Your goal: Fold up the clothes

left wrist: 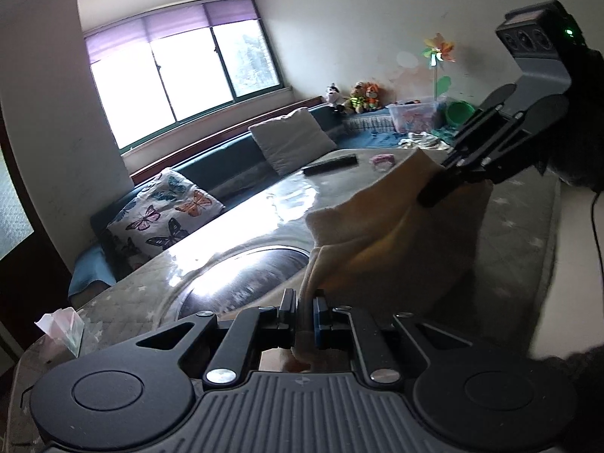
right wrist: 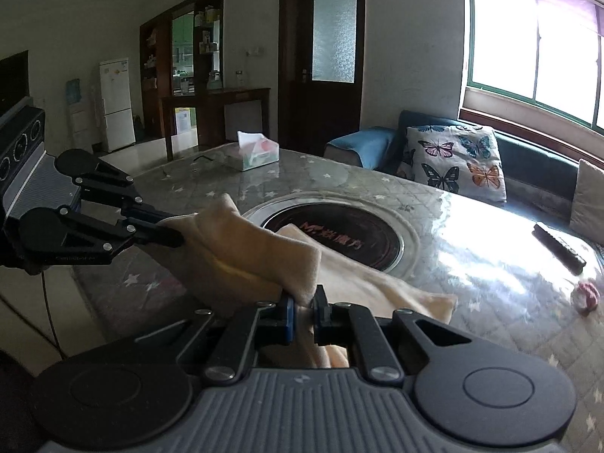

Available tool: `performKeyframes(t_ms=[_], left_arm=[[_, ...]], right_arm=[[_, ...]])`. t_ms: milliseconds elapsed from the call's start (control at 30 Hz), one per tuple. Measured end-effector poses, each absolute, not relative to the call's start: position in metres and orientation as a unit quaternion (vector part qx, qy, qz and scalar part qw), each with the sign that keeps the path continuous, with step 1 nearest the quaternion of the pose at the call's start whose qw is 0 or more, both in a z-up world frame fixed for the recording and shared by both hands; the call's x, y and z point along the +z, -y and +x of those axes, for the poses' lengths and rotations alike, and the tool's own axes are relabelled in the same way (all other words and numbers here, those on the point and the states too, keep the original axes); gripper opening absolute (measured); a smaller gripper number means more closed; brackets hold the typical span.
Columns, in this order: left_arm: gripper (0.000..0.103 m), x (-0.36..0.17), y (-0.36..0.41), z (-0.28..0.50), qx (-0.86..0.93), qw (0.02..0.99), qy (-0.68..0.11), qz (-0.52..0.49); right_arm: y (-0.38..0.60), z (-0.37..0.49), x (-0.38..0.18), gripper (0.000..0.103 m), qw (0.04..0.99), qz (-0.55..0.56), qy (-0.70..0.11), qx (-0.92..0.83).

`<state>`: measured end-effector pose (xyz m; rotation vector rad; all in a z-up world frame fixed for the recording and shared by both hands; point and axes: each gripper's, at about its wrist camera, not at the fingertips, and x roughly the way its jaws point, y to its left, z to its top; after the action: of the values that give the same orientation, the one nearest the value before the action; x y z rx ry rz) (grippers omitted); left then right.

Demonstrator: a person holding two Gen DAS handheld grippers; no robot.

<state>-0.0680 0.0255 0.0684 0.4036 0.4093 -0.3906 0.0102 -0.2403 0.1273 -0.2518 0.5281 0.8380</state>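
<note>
Above the glossy, star-patterned grey table (right wrist: 472, 264), a cream-coloured fleece garment (right wrist: 249, 253) is held up by both grippers. One corner of the cloth is clamped between the nearly closed fingers of the left gripper (left wrist: 304, 315), and another is pinched the same way by the right gripper (right wrist: 302, 311). Between the two, the fabric is stretched in a sagging fold, while its far part is draped on the tabletop beside the round black inset hob (right wrist: 336, 236). Near the far table edge a tissue box (right wrist: 258, 154) is seen; a dark remote control (right wrist: 558, 245) and a small pink item (right wrist: 585, 296) are placed towards the window side. A butterfly-print cushion (right wrist: 456, 158) is propped on the blue sofa (right wrist: 362, 147).
</note>
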Motion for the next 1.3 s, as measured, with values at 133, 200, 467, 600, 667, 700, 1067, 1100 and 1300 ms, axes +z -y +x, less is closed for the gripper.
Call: performKeyframes(t_ms=[133, 200, 467, 600, 667, 700, 1067, 1100, 1300], left_arm=[[0.008, 0.066, -0.030, -0.024, -0.186, 0.940, -0.209, 0.196], [0.006, 0.062, -0.031, 0.001, -0.181, 0.940, -0.216, 0.193], [0.009, 0.016, -0.043, 0.088, -0.146, 0.931, -0.293, 0.164], [0.014, -0.004, -0.049, 0.102, -0.128, 0.926, -0.320, 0.156], [0.021, -0.007, -0.052, 0.100, -0.122, 0.927, -0.318, 0.160], [0.022, -0.006, -0.053, 0.099, -0.120, 0.927, -0.316, 0.161], [0.031, 0.022, -0.053, 0.091, -0.094, 0.944, -0.282, 0.140], [0.031, 0.025, -0.052, 0.089, -0.094, 0.945, -0.279, 0.139], [0.031, 0.030, -0.036, 0.080, -0.128, 0.941, -0.284, 0.133]], right_arm=[[0.234, 0.047, 0.128, 0.008, 0.871, -0.125, -0.263, 0.395], [0.227, 0.073, 0.125, 0.008, 0.872, -0.125, -0.274, 0.386], [0.196, 0.162, 0.088, 0.011, 0.870, -0.121, -0.325, 0.351], [0.193, 0.177, 0.061, 0.017, 0.876, -0.106, -0.339, 0.326], [0.199, 0.176, 0.055, 0.019, 0.882, -0.095, -0.343, 0.310], [0.203, 0.175, 0.055, 0.020, 0.885, -0.089, -0.342, 0.304], [0.254, 0.138, 0.049, 0.020, 0.898, -0.026, -0.355, 0.259], [0.258, 0.137, 0.047, 0.020, 0.898, -0.018, -0.359, 0.252], [0.268, 0.144, 0.032, 0.020, 0.898, 0.018, -0.375, 0.228]])
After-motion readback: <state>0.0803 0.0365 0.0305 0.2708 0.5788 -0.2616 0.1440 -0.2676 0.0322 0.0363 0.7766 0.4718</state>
